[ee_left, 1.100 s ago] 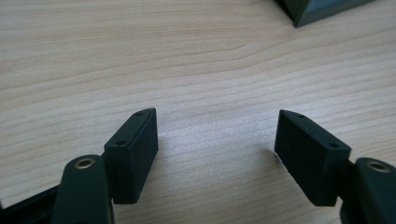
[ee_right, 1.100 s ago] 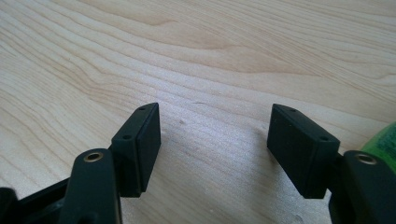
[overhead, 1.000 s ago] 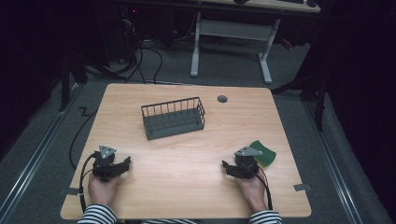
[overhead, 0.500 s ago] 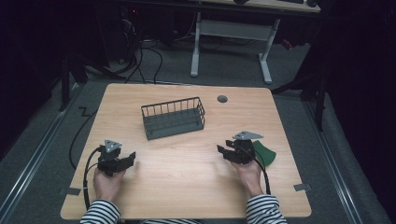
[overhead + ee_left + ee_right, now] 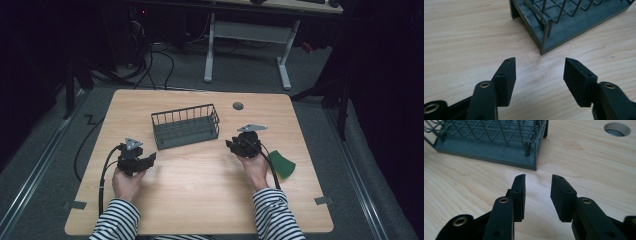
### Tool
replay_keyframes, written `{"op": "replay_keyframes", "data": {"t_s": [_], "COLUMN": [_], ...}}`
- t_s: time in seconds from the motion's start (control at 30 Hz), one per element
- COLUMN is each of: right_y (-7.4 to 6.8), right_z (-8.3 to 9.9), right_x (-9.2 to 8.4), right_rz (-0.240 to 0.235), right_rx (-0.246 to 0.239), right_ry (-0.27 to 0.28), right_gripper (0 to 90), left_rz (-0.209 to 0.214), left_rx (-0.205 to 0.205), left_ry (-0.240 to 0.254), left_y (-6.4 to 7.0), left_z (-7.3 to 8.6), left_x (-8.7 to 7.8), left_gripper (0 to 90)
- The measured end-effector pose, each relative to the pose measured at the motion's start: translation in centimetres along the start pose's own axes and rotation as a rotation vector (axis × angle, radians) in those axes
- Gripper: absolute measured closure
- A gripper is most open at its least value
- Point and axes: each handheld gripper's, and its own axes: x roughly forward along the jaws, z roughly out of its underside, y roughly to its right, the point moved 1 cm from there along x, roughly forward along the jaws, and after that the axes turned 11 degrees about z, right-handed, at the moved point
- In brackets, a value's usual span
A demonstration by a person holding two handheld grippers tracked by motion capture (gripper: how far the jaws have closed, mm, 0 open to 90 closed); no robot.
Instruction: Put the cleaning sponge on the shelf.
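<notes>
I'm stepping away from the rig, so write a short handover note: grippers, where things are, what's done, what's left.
Left gripper: open, nothing between its jaws, which have just been closing; aimed at the wire basket's near corner.
Right gripper: open, nothing held, jaws just been closing to a narrow gap; faces the basket's other end.
Basket: upright mid-table, looks empty, untouched.
Green piece: flat on the table by the right wrist.
Done: nothing gripped yet.
Left: likely taking hold of the basket.

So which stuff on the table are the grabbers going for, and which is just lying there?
In the job:
- wire basket, which both grippers point at
- left gripper, jaws apart, nothing between them
- right gripper, jaws apart, nothing between them

Just lying about:
- green piece behind the right hand
- round table hole
</notes>
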Motion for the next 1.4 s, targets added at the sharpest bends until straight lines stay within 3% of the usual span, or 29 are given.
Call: {"op": "replay_keyframes", "data": {"t_s": [0.07, 0.23, 0.33, 0.57, 0.7, 1.0, 1.17, 1.4], "right_y": [-0.2, -0.8, -1.0, -1.5, -2.0, -2.2, -2.3, -2.1], "right_z": [-0.6, -1.9, -2.5, -3.1, -3.3, -3.2, -3.0, -2.4], "right_x": [0.7, 2.3, 3.7, 5.5, 6.4, 6.6, 6.3, 5.4], "right_rz": [0.005, 0.023, 0.031, 0.052, 0.054, 0.046, 0.040, 0.041], "right_rx": [0.001, -0.005, 0.019, 0.022, 0.017, -0.001, -0.001, -0.019], "right_ry": [-0.003, -0.027, -0.045, -0.061, -0.067, -0.079, -0.084, -0.095], "right_gripper": [66.8, 68.3, 68.7, 70.9, 77.9, 85.9, 86.1, 86.2], "left_rz": [0.001, -0.012, -0.019, -0.010, -0.002, 0.030, 0.044, 0.070], "left_rx": [-0.012, -0.027, -0.011, 0.009, 0.015, 0.028, 0.025, 0.057], "left_ry": [0.026, 0.018, 0.022, 0.032, 0.033, 0.026, 0.018, -0.009], "left_y": [-0.1, -0.6, -0.8, -0.9, -0.9, -1.0, -1.0, -0.3], "left_z": [-0.2, -0.1, -0.3, -0.9, -0.9, -0.7, -0.7, -0.4], "left_x": [0.4, 1.4, 1.9, 2.6, 2.9, 3.2, 3.0, 2.6], "left_gripper": [47.1, 49.6, 54.7, 62.9, 70.0, 85.5, 86.5, 86.9]}}
